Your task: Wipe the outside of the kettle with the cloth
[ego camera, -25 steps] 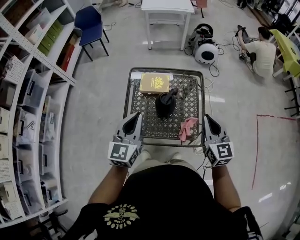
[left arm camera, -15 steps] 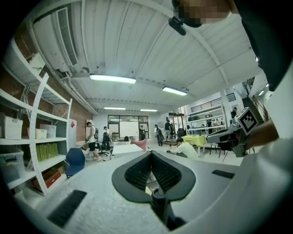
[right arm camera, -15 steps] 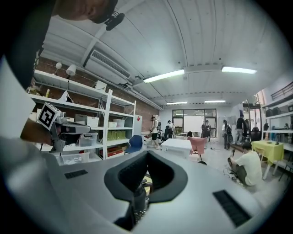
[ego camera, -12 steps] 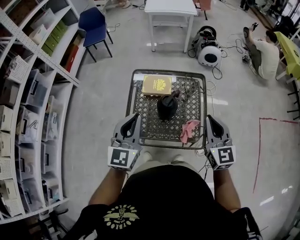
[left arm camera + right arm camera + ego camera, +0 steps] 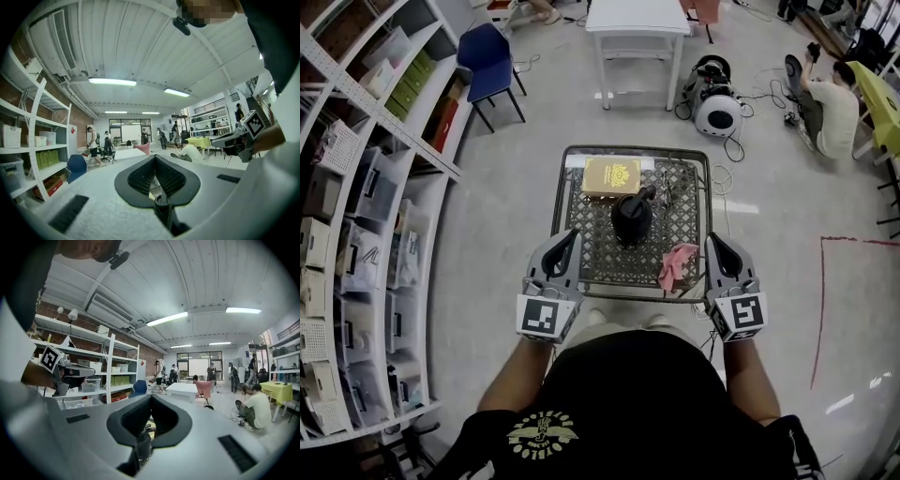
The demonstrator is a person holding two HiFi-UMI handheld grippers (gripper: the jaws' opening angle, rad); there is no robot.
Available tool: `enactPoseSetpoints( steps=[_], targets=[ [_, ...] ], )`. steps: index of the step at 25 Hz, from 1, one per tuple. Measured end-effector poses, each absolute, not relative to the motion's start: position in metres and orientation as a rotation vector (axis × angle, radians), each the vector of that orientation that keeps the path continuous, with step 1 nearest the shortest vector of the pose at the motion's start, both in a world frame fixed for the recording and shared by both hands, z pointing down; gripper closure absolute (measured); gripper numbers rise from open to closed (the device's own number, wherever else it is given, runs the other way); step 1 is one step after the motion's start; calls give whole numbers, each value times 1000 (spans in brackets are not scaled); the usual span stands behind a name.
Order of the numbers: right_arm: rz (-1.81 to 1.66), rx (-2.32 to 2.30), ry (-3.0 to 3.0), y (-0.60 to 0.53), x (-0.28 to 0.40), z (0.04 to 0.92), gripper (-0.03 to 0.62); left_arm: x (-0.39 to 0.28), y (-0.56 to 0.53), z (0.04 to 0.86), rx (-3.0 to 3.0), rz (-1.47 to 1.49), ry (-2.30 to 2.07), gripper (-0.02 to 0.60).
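Head view: grey left gripper (image 5: 566,247) and right gripper (image 5: 718,249) both closed, empty. Fetching step, I'd say: right must open over the crumpled pink cloth (image 5: 677,265) at the wire-mesh metal table's (image 5: 557,221) near edge.

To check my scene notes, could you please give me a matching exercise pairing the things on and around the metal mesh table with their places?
1 black kettle
2 crumpled pink cloth
3 flat yellow box
4 blue chair

A on the floor beside the white shelves
B far side of the metal mesh table
C middle of the table
D near right corner of the table

Pairs: 1-C, 2-D, 3-B, 4-A.
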State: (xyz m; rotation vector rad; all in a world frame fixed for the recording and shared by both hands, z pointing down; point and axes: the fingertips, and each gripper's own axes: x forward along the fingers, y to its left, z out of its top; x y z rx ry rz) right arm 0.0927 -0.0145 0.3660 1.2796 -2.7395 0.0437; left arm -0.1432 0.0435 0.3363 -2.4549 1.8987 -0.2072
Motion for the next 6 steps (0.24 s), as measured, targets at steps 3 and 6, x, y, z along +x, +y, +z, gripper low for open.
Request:
enactPoseSetpoints(
  steps=[3, 6],
  targets=[
    [62, 1263, -2756, -14, 99, 368, 583, -132, 43, 337, -2441, -243, 1878, 576],
    [74, 1243, -2767, -12, 105, 368, 583, -117, 43, 339, -2430, -281, 1859, 576]
  ],
)
